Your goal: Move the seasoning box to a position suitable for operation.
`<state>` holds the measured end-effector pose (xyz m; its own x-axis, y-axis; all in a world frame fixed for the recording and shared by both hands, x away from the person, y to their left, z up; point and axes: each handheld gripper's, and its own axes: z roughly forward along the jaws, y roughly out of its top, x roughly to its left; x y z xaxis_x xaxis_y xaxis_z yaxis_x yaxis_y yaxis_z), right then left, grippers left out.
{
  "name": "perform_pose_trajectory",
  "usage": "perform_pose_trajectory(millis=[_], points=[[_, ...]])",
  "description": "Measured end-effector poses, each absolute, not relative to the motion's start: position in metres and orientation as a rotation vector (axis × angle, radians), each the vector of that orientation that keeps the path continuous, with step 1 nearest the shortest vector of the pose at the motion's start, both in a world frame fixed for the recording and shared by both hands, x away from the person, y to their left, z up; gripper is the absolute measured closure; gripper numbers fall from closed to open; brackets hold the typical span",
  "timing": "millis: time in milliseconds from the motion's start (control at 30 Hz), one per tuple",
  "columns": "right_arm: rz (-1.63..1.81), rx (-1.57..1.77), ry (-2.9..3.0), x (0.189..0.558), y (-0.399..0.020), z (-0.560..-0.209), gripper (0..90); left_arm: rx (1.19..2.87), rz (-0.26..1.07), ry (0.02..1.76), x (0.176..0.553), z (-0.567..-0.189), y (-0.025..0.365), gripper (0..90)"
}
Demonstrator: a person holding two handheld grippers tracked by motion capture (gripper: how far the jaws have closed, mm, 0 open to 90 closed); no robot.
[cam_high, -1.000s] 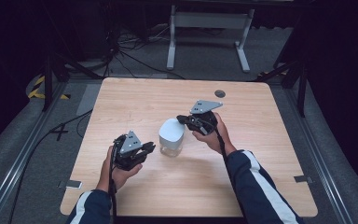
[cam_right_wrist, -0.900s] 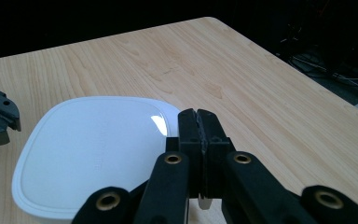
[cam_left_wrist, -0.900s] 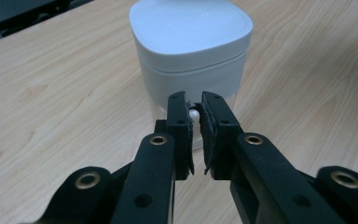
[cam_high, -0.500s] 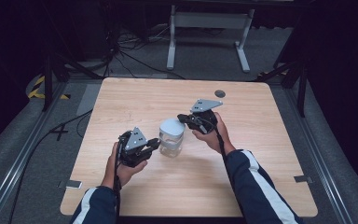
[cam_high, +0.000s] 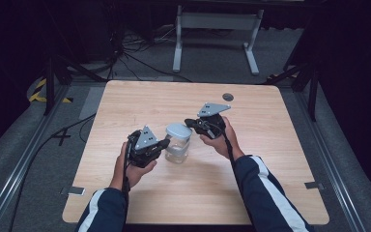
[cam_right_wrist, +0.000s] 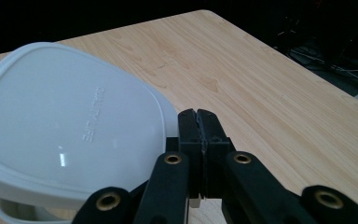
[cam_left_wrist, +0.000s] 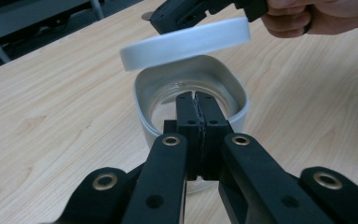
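A clear jar (cam_high: 178, 150) with a white rim collar stands on the wooden table (cam_high: 270, 164), between the two grippers. The left gripper (cam_left_wrist: 196, 112) has just been closing — its jaws now meet pad to pad, their tips at the near edge of the jar's white collar, which seems pinched between them, though the join itself is hard to make out. Straight ahead of those jaws and a little above them, the white lid (cam_left_wrist: 186, 43) hangs tilted over the open mouth, clear of the collar on the near side.

The right gripper (cam_right_wrist: 198, 122) has its jaws pressed together as well, and the lid (cam_right_wrist: 65, 126) lies just to the left of them, its edge running under the jaw tips; the grip appears to be on that edge. Raised lettering runs across the lid's top — it looks like "QUALITY LIFE", but the first word is faint and I cannot be sure of it.
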<state>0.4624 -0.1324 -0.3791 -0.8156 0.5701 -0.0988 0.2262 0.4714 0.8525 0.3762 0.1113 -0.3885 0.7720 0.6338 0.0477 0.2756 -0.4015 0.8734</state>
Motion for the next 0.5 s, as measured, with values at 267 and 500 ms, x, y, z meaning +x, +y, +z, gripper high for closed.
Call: perform_pose_trajectory(millis=[267,500], points=[[1.276,0.667,2.351,0.462,-0.134,-0.379,89.8,1.979,0.483,0.691,0.381,-0.383,0.108,89.5],[1.263,0.668,2.349,0.460,-0.139,-0.380,89.8,1.971,0.499,0.683,0.387,-0.371,0.106,89.5]])
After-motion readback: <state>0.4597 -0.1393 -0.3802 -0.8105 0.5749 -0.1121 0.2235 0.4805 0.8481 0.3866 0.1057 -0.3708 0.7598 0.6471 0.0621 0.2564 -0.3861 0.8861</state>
